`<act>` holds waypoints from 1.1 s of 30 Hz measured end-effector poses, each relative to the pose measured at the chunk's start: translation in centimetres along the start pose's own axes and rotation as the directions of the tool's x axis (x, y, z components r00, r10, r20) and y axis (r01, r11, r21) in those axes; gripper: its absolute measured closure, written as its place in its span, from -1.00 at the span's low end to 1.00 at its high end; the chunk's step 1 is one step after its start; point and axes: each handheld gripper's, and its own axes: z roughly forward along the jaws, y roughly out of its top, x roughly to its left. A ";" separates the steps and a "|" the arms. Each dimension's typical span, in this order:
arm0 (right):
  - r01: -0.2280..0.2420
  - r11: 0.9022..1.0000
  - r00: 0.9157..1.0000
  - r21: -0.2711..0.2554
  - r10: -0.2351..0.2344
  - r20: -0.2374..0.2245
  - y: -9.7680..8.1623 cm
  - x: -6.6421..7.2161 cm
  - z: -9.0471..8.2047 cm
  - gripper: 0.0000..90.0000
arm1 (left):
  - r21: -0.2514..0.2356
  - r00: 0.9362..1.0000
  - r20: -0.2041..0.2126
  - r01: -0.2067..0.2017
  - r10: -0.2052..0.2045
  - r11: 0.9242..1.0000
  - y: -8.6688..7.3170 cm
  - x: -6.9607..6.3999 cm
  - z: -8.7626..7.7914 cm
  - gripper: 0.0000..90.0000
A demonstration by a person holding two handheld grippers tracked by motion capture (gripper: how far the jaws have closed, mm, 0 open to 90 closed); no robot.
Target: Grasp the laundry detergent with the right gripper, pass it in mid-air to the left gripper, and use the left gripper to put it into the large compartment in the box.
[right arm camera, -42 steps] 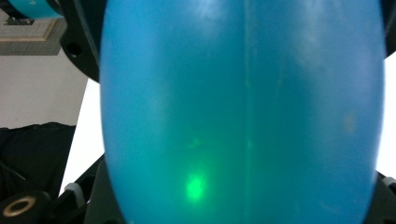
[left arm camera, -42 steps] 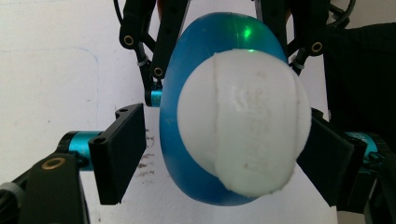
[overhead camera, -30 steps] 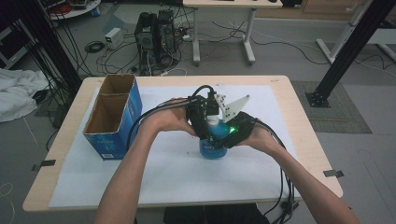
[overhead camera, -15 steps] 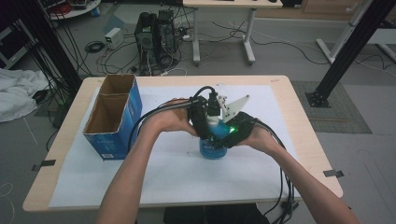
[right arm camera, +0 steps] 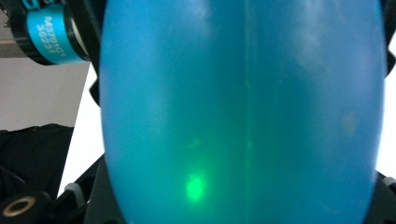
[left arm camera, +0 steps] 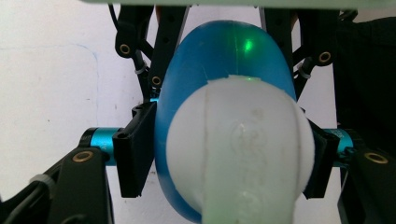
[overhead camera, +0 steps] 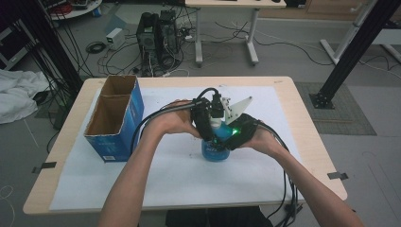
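White-covered table (overhead camera: 156, 179), translucent blue bottle (overhead camera: 213, 149) with white cap, left gripper (overhead camera: 208, 124) and right gripper (overhead camera: 226, 138) fingers clamped on it

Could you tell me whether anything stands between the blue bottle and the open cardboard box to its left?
Nothing visible does. The blue bottle stands on the white sheet, held between both grippers, and the sheet between it and the cardboard box is bare apart from the person's left forearm above it.

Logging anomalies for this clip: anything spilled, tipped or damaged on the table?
Nothing stands out. The blue bottle stands upright on the white sheet, its white cap between the left gripper jaws, the right gripper at its body. The cardboard box sits open and upright. No spill shows.
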 end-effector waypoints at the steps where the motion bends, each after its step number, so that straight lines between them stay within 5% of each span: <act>1: 0.017 1.000 1.000 0.004 -0.017 0.002 0.0 -0.1 -0.1 0.00 | 0.006 1.000 0.001 -0.001 0.001 1.000 0.0 0.0 0.0 -0.22; 2: -0.003 1.000 1.000 -0.001 0.003 0.029 0.0 0.0 0.1 0.00 | 0.004 1.000 -0.002 -0.002 0.002 1.000 0.0 0.0 0.0 -0.22; 4: 0.004 1.000 1.000 0.002 -0.004 0.001 0.0 0.0 -0.1 0.00 | -0.004 1.000 -0.001 0.000 0.000 1.000 0.0 0.0 0.0 -0.22; 11: -0.002 1.000 1.000 0.000 0.002 0.019 0.0 0.1 0.0 0.00 | 0.003 1.000 0.007 0.000 0.000 1.000 0.1 -0.1 0.0 -0.17; 12: 0.009 1.000 1.000 0.005 -0.009 -0.010 -0.1 0.0 -0.1 0.00 | 0.007 1.000 0.007 0.000 0.000 1.000 0.1 -0.1 0.0 -0.17; 18: 0.006 1.000 1.000 -0.001 -0.006 -0.018 0.0 0.0 0.0 -0.01 | 0.020 1.000 0.011 0.009 -0.009 1.000 0.1 -0.1 -0.1 -0.16; 19: 0.003 1.000 1.000 -0.006 -0.003 0.013 0.0 0.1 0.2 -0.01 | 0.025 1.000 0.013 0.012 -0.012 1.000 0.1 -0.2 0.0 -0.16; 25: -0.056 0.998 0.997 0.002 0.056 -0.049 -0.1 0.5 0.3 -0.01 | 0.026 0.999 0.025 0.032 -0.032 0.999 0.0 -0.3 0.1 -0.15; 29: -0.012 1.000 1.000 -0.016 0.011 -0.025 -0.1 0.2 0.4 -0.02 | 0.025 0.999 0.019 0.028 -0.029 0.999 0.0 -0.3 0.1 -0.15; 33: -0.017 1.000 1.000 -0.013 0.016 -0.023 -0.1 0.2 0.3 -0.02 | 0.023 1.000 0.013 0.009 -0.010 1.000 0.0 -0.2 0.0 -0.15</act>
